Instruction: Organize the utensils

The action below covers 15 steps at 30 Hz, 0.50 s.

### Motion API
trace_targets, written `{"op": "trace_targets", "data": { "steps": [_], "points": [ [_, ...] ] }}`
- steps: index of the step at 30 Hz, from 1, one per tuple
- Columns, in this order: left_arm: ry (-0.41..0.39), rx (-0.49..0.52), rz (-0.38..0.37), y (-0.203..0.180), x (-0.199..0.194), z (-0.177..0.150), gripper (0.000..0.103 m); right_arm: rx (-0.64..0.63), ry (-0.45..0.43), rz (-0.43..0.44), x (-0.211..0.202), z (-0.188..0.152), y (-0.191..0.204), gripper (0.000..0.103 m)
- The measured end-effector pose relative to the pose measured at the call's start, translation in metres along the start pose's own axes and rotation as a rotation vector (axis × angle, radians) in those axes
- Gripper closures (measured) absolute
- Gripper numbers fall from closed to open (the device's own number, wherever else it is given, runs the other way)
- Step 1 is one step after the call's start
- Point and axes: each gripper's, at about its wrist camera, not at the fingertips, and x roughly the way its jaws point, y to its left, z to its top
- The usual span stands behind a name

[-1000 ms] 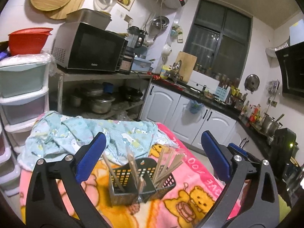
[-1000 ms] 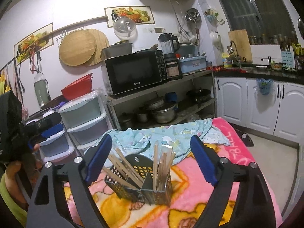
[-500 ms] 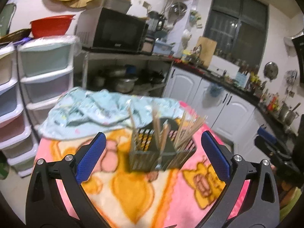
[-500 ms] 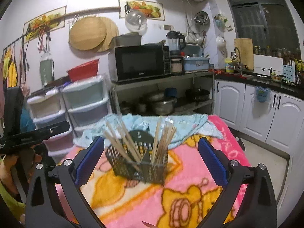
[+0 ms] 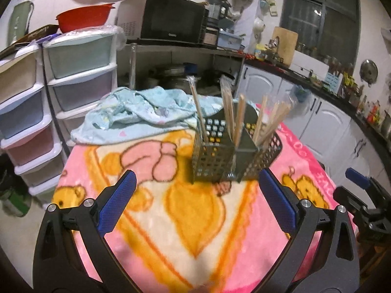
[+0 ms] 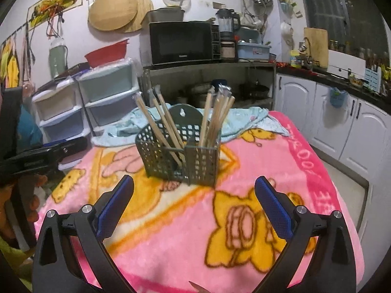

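While both grippers hang over the near part of the table, neither has anything between its blue pads. The left gripper [image 5: 195, 195] has its jaws spread wide and released, and beyond it only the pink and yellow cartoon blanket [image 5: 195, 232] shows. The right gripper [image 6: 194, 195] is just as wide; its jaws have just been opening, with nothing between them. From the left wrist view the right gripper appears at the right edge of the table; from the right wrist view the left one shows at the far left, with a hand [image 6: 29, 202] behind it.

Past the fingertips, on the blanket near the middle of the table, stands the dark green perforated utensil basket [image 6: 180, 158], upright, apart from both grippers. It has compartments, and bundles of wooden chopsticks [image 6: 215, 119] lean in them: one bundle tilts left, another stands nearly upright on the right side. A rounded hanging tab rises from the basket's back wall.

Behind the basket a crumpled light blue cloth [image 5: 136, 112] lies across the far edge of the table. Beyond that are stacked plastic drawers [image 6: 107, 97] on the left with a red bowl [image 6: 106, 53] on top, a metal shelf carrying a black microwave [image 6: 180, 42], and white cabinets [image 6: 342, 127] along the right wall.
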Motion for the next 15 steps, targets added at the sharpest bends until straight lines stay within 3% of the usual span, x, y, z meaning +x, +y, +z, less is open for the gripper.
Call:
{"op": "trace_targets", "data": {
  "steps": [8, 15],
  "points": [
    [-0.027, 0.032, 0.049, -0.010, 0.000, -0.033, 0.011, 0.095, -0.078, -0.063, -0.003, -0.030, -0.015, 0.007],
    [-0.084, 0.045, 0.040, -0.023, -0.002, -0.055, 0.011, -0.011, -0.209, -0.104, -0.014, -0.045, -0.004, 0.007]
  ]
}}
